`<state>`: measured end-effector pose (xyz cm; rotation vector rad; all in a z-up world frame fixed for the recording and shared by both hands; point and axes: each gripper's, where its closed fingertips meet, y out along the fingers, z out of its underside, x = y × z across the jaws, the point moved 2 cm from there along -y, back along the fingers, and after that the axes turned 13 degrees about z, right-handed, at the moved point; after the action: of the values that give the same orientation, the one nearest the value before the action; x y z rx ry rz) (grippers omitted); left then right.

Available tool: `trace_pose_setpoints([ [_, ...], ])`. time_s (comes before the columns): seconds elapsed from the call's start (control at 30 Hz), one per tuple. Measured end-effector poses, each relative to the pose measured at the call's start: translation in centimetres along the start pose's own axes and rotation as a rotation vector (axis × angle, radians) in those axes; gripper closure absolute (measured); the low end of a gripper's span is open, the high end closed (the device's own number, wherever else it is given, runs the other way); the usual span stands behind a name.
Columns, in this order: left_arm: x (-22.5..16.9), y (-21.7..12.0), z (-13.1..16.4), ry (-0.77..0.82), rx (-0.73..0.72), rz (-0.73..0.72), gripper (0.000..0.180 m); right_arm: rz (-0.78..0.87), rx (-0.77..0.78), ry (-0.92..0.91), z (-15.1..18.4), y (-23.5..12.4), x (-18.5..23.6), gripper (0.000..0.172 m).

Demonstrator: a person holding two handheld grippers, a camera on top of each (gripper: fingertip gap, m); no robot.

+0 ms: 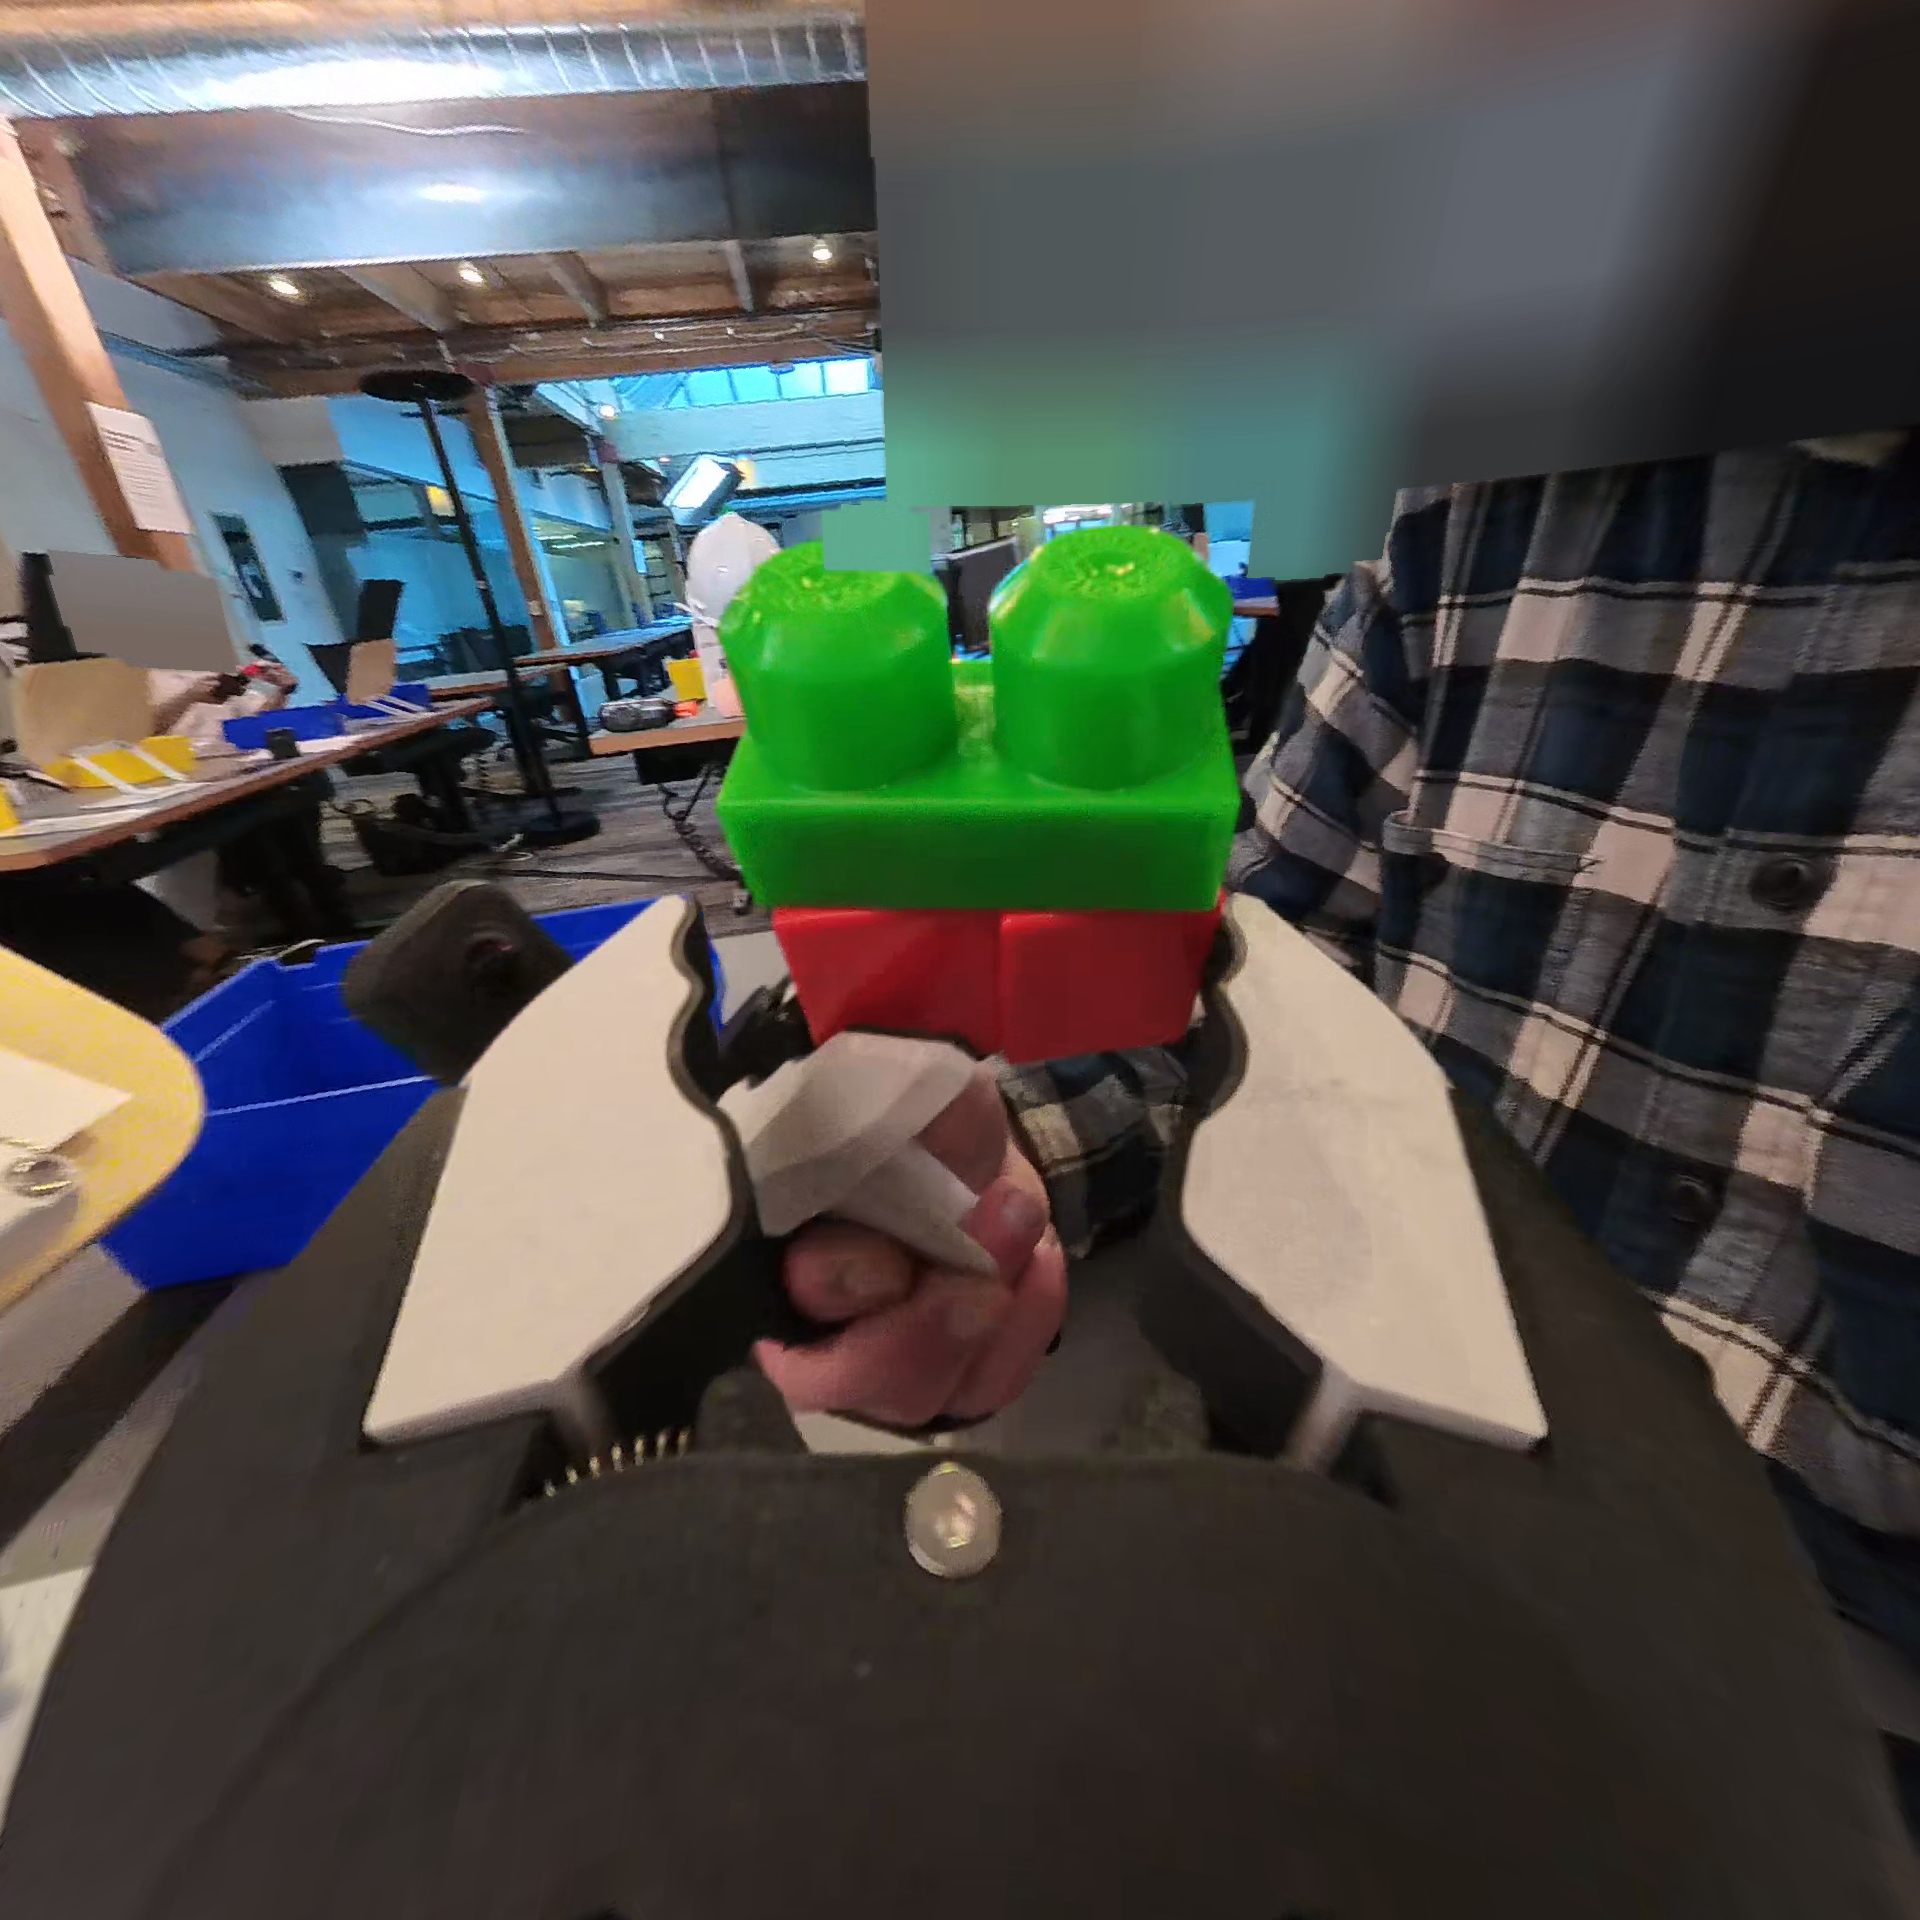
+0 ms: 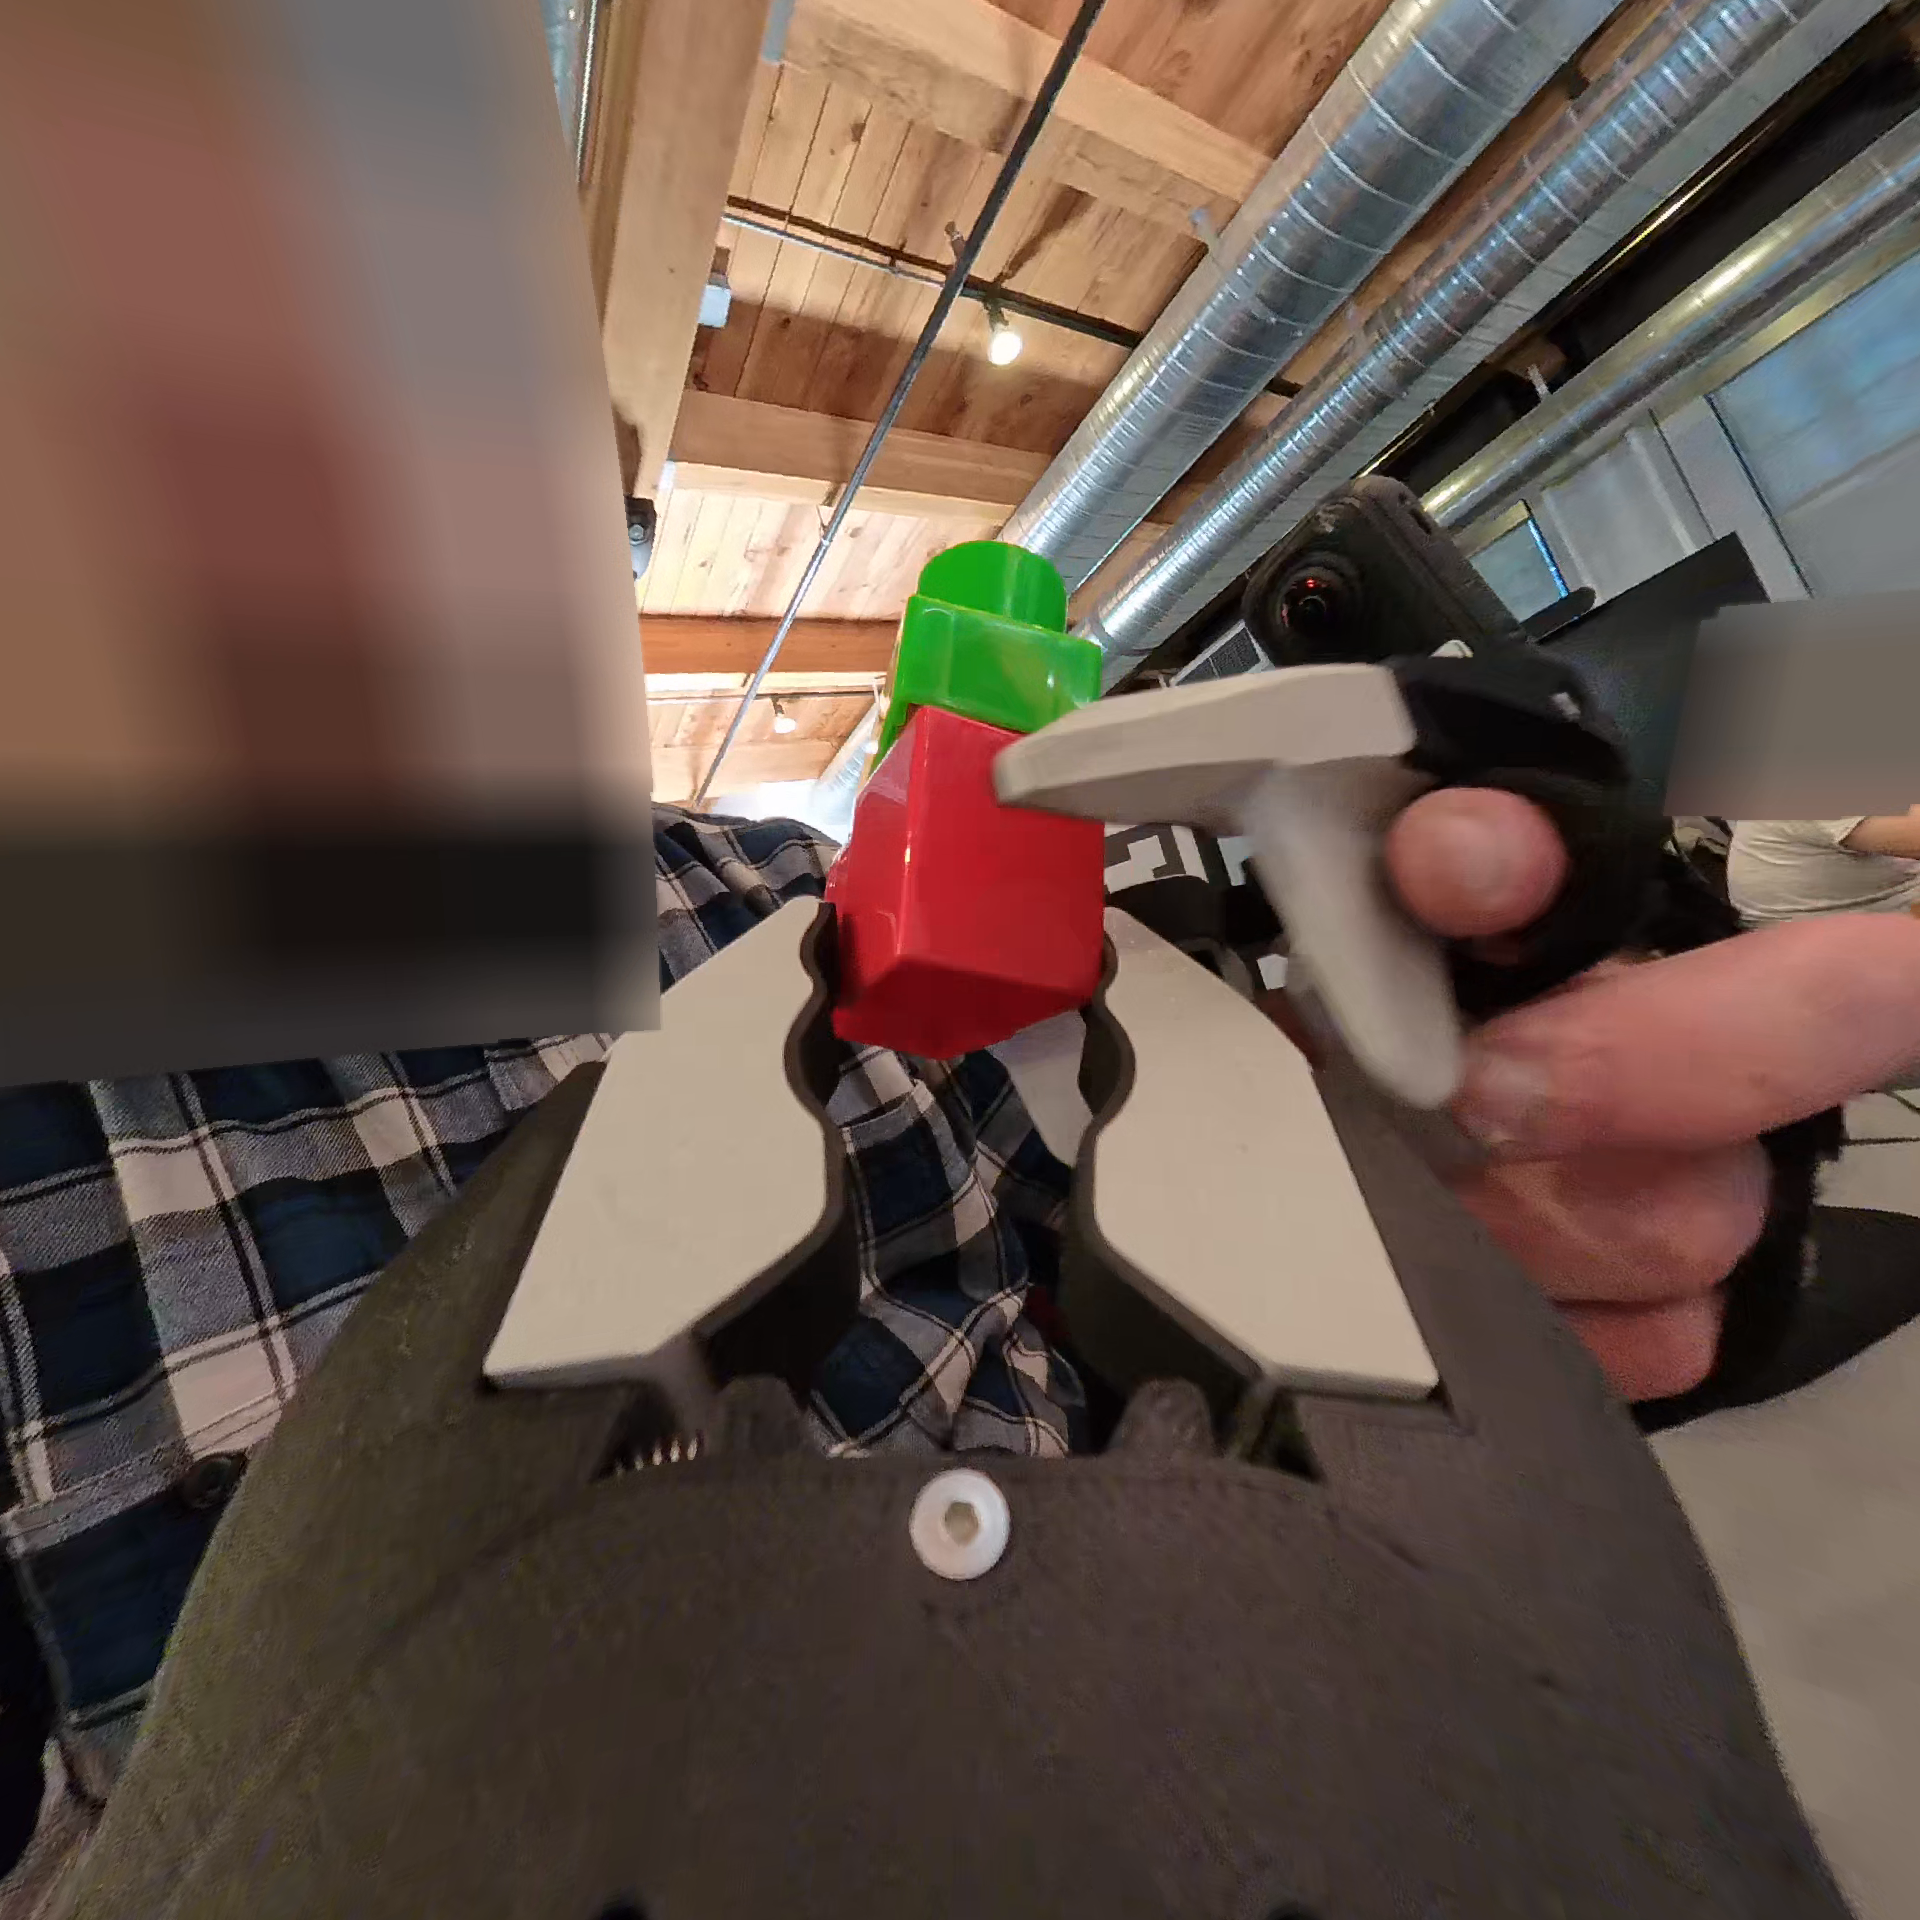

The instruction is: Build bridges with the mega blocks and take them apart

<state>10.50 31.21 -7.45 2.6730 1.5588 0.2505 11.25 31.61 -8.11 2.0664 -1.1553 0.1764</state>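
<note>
A green two-stud block (image 1: 977,790) sits pressed onto a red block (image 1: 997,977), both held up in the air. My right gripper (image 2: 964,935) is shut on the red block (image 2: 966,894), with both pads pressing its lower sides; the green block (image 2: 987,644) tops it. My left gripper (image 1: 961,935) is open around the red block. Its left finger (image 1: 665,997) stands clear of the block and its right finger (image 1: 1268,997) is at the block's edge. The left gripper's finger (image 2: 1195,748) shows beside the red block's top in the right wrist view.
A person in a plaid shirt (image 1: 1610,883) stands close behind the blocks. A hand (image 1: 935,1299) grips the right gripper's handle below the blocks. A blue bin (image 1: 281,1091) and a yellow object (image 1: 94,1091) lie at the left. Work tables stand farther back. My two grippers' fingertips are within a few centimetres of each other.
</note>
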Motion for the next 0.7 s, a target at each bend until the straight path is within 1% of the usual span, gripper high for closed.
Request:
trace_pose_setpoints([
  [0.03, -0.3, 0.2, 0.1, -0.013, -0.017, 0.022, 0.096, -0.003, -0.004, 0.008, 0.1, 0.0, -0.3, 0.128],
  [0.13, -0.6, 0.1, -0.5, -0.004, -0.095, 0.035, 0.101, -0.035, -0.006, 0.028, 0.6, 0.1, -0.4, 0.128],
  [0.3, -0.9, 0.1, -0.5, 0.005, -0.097, 0.024, 0.101, -0.045, -0.005, 0.039, 0.8, 0.3, -0.3, 0.128],
  [0.4, -0.6, -0.3, -0.6, -0.007, -0.098, -0.001, 0.103, -0.024, -0.043, 0.037, 0.4, 0.3, -0.6, 0.126],
  [0.43, -0.5, -0.6, -0.7, -0.018, -0.111, -0.009, 0.104, -0.009, -0.056, 0.024, 0.2, 0.3, -0.7, 0.125],
  [0.5, -0.4, -1.3, -1.7, -0.052, -0.215, 0.001, 0.105, 0.027, -0.067, 0.009, -0.1, 0.3, -0.9, 0.12],
  [0.57, -0.4, -1.9, -1.8, -0.069, -0.24, 0.001, 0.105, 0.072, -0.07, -0.004, -0.3, 0.1, -1.1, 0.116],
  [0.6, -0.4, -2.0, -1.8, -0.068, -0.236, -0.001, 0.105, 0.1, -0.066, -0.009, -0.4, -0.1, -1.3, 0.112],
  [0.63, -0.5, -2.3, -1.9, -0.07, -0.24, -0.001, 0.105, 0.143, -0.055, -0.018, -0.5, -0.5, -1.4, 0.109],
  [0.67, -0.7, -2.5, -2.1, -0.075, -0.246, 0.004, 0.106, 0.209, -0.026, -0.049, -0.4, -1.1, -1.7, 0.11],
  [0.7, -0.9, -2.8, -2.1, -0.082, -0.24, 0.013, 0.105, 0.292, 0.01, -0.11, -0.4, -1.8, -1.9, 0.109],
])
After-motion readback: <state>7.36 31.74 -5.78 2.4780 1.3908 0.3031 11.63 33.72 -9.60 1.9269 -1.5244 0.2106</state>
